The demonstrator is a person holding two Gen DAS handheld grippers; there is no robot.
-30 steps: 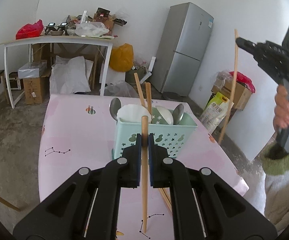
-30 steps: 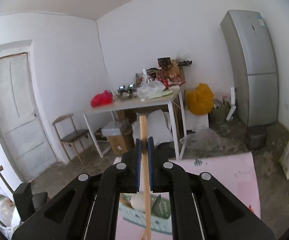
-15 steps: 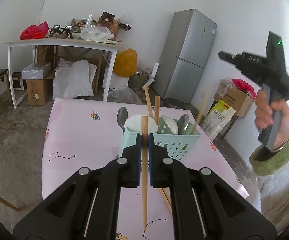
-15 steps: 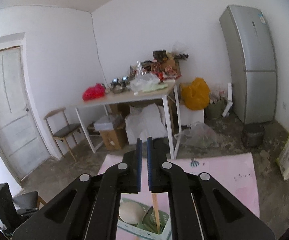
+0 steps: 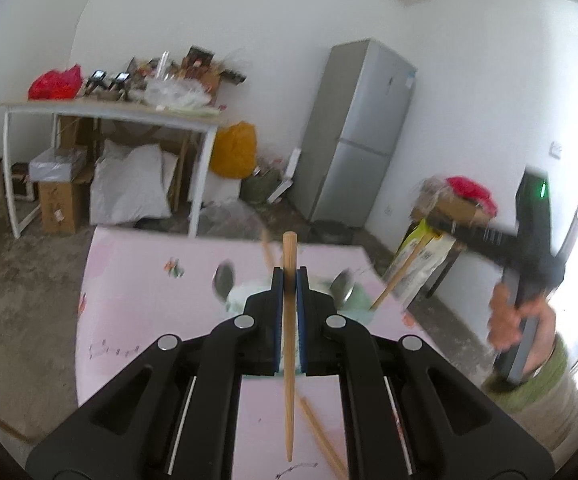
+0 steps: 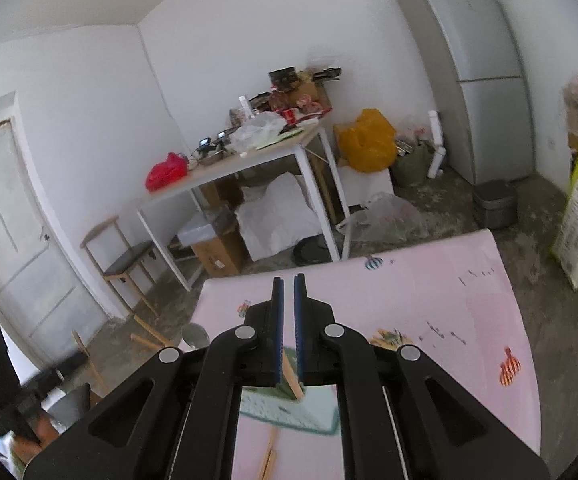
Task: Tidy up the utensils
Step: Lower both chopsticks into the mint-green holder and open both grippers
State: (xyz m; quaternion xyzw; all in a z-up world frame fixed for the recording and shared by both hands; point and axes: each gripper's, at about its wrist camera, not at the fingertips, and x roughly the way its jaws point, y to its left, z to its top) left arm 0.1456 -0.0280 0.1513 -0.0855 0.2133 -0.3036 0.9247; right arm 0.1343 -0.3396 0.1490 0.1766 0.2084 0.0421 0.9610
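My left gripper [image 5: 289,276] is shut on a wooden chopstick [image 5: 289,344], held upright above the pink table [image 5: 137,296]. Behind it stands the mint utensil basket [image 5: 359,304] with spoons [image 5: 225,278] and a leaning chopstick [image 5: 399,276]. Another chopstick [image 5: 321,436] lies on the table below. My right gripper [image 6: 288,284] has a narrow gap between its pads and holds nothing; the basket [image 6: 289,412] and a chopstick [image 6: 291,376] in it show below. It also shows at the right of the left wrist view [image 5: 529,236].
Beyond the pink table [image 6: 429,292] stand a white side table [image 6: 249,168] piled with clutter, a grey fridge [image 5: 353,136], a chair [image 6: 129,260], boxes and bags on the floor. A loose chopstick [image 6: 269,456] lies by the basket.
My right gripper let go of its chopstick, which dropped into the basket, and then moved away lower and to the right. My left gripper kept its chopstick and moved closer over the basket.
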